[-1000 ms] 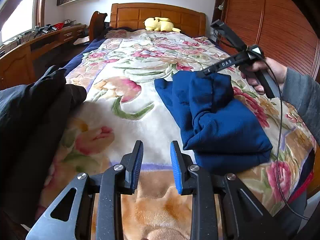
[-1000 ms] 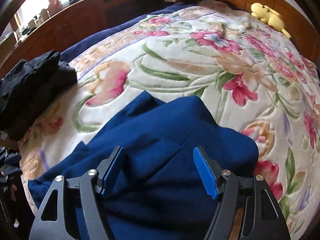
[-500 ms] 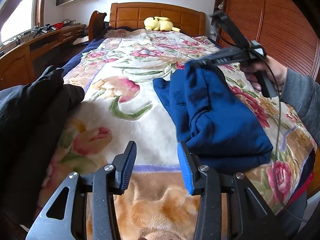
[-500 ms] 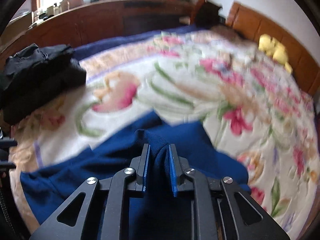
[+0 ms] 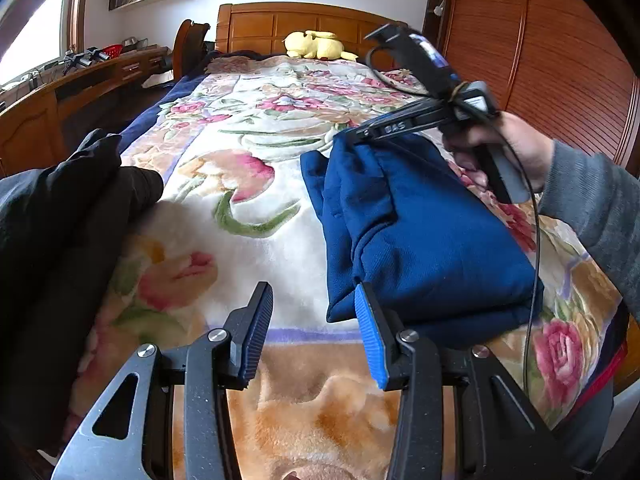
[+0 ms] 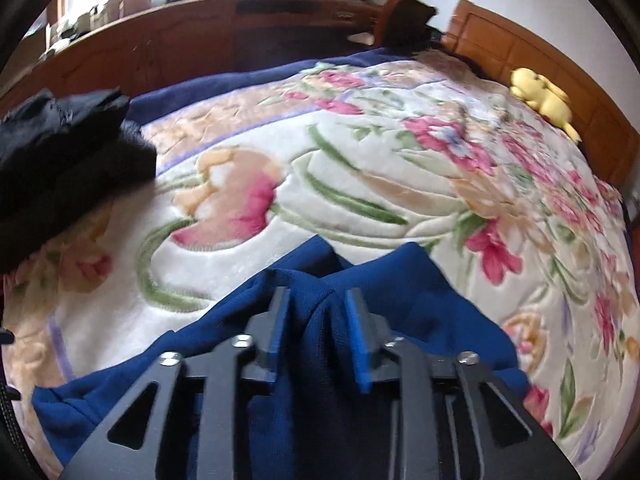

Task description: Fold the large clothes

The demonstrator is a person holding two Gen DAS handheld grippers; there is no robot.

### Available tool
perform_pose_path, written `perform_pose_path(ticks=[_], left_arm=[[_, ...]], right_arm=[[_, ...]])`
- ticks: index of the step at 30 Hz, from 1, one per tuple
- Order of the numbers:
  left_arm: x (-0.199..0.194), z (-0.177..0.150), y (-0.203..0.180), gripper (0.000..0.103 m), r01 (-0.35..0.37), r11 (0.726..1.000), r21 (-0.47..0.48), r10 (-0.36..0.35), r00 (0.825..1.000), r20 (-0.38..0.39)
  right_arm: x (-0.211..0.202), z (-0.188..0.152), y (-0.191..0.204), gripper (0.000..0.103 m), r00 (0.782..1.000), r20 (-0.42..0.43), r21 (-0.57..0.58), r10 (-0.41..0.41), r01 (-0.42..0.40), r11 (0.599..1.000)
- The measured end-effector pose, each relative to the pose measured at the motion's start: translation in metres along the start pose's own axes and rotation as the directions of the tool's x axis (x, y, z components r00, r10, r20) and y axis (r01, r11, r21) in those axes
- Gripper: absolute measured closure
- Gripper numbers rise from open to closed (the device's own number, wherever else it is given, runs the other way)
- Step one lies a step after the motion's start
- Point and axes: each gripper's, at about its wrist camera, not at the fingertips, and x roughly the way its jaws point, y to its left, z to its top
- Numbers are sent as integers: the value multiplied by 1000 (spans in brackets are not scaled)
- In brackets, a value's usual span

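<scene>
The left hand-held gripper (image 5: 312, 336) hangs half open and empty. The blue garment (image 5: 420, 232) lies just right of it on the bed (image 5: 248, 132). At the garment's far edge, the right hand-held gripper (image 6: 318, 316), jaws just widened, straddles a fabric ridge; it should let go cleanly and leave the fold flat.

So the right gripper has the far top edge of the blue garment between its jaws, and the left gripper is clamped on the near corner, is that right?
Not quite. The left gripper holds nothing: in the left wrist view its jaws stand apart over the floral blanket, just beside the blue garment. The right gripper does have a ridge of it between its jaws, which have just been opening.
</scene>
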Motion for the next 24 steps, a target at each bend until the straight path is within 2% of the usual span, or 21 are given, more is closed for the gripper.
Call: perform_pose_path(ticks=[1, 3, 6, 11, 15, 20, 24], left_arm=[[0, 0, -1, 59, -1, 1000, 2, 1, 1000, 0], [1, 1, -2, 59, 0, 1000, 5, 0, 1000, 1], [2, 0, -4, 59, -4, 1000, 11, 4, 1000, 0], [0, -1, -7, 59, -6, 1000, 21, 6, 1000, 2], [1, -5, -12, 59, 10, 999, 33, -10, 1000, -9], [9, -14, -21, 59, 41, 998, 44, -39, 998, -48], [19, -19, -26, 59, 35, 998, 46, -31, 996, -81]], right_arm=[[-8, -1, 1, 53, 1000, 9, 8, -5, 5, 1000], [-24, -7, 0, 44, 999, 36, 13, -15, 15, 1000], [-47, -20, 1, 36, 998, 58, 18, -34, 33, 999], [-74, -53, -4, 34, 996, 87, 62, -25, 20, 998], [-82, -83, -13, 34, 997, 69, 98, -33, 26, 995], [-89, -114, -39, 31, 996, 45, 168, -76, 67, 983], [-85, -124, -57, 26, 994, 22, 226, -103, 95, 969]])
